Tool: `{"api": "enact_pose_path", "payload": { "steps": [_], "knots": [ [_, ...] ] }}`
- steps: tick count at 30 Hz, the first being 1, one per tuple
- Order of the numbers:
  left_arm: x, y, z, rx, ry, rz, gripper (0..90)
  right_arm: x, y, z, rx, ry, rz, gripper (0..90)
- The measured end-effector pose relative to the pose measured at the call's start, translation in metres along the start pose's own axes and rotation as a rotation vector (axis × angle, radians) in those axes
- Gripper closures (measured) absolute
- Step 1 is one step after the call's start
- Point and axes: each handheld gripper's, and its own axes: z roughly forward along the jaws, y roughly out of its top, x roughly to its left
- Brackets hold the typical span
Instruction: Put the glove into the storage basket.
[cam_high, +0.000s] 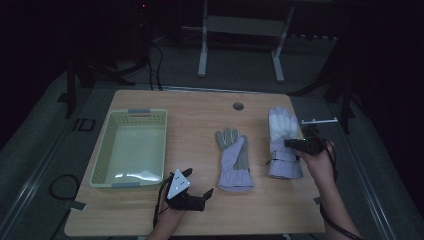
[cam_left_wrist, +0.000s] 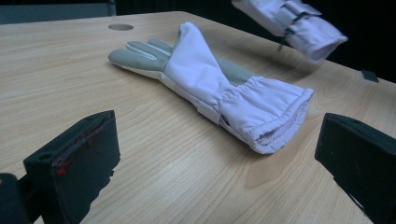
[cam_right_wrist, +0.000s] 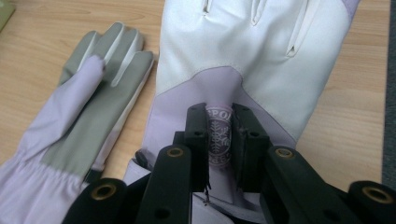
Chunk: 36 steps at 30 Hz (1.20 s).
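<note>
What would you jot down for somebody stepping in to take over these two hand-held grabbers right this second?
Right gripper: jaws pinched on the back of the right-hand glove, which looks lifted in the left gripper view.
Left gripper: open, holding nothing, near the table's front edge, aimed at the cuff of the middle glove.
Middle glove lies flat, palm up. Basket at the left holds nothing.
Done: one glove gripped. Left, probably: carry both gloves to the basket.

Left tongs (cam_high: 199, 186) low and spread wide; right tongs (cam_high: 291, 143) pinched nearly closed, forearm angled inward.
</note>
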Motion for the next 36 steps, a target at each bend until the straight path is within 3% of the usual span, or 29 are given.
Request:
{"api": "enact_pose_path", "payload": {
  "steps": [4,8,15,24,29,36],
  "knots": [
    [0.000,0.000,0.000,0.000,-0.001,0.000,0.2,0.007,-0.011,-0.008,0.006,-0.026,-0.013,78.2],
    [0.000,0.000,0.000,0.000,-0.001,0.000,0.2,0.009,-0.025,-0.006,0.014,-0.020,-0.007,78.1],
    [0.000,0.000,0.000,-0.001,-0.004,-0.002,0.2,0.009,-0.041,0.015,0.067,-0.019,0.010,78.0],
    [0.001,0.000,0.000,0.002,-0.005,-0.005,0.2,0.006,-0.046,0.042,0.110,-0.032,0.009,76.0],
    [0.000,0.000,0.000,0.001,-0.006,0.001,0.2,0.004,-0.047,0.049,0.114,-0.033,-0.005,67.3],
    [0.001,0.000,0.000,0.000,-0.010,-0.006,0.2,0.001,-0.040,0.027,0.043,-0.003,-0.007,45.6]
  ]
}}
